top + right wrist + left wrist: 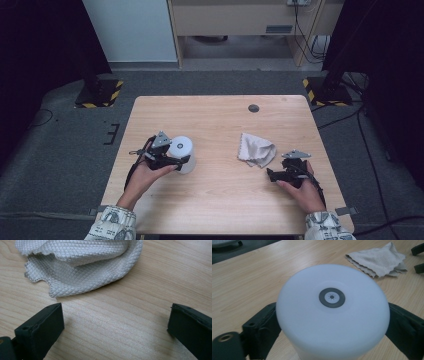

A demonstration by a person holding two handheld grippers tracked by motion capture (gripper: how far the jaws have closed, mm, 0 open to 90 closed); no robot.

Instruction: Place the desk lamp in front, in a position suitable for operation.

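Observation:
A white cylinder (181, 149) with a flat top and a small dark ring mark at its centre (332, 297) stands on the left half of the wooden table (225, 200). My left gripper (183, 161) is shut on it, one jaw pressed against each side (332, 335). To the right lies a crumpled grey-white textured cloth (257, 150) (379, 261) (80, 262). My right gripper (270, 174) sits low over the table just short of the cloth, open, with bare wood between its jaws (116, 322). The right gripper's tips (418, 257) also appear in the left gripper view, beside the cloth.
A small dark round hole (253, 108) sits near the table's far edge. Two stand bases with yellow-black stripes (100, 92) (327, 92) rest on the grey floor beyond the far corners. Cables (370, 150) run along the floor at right.

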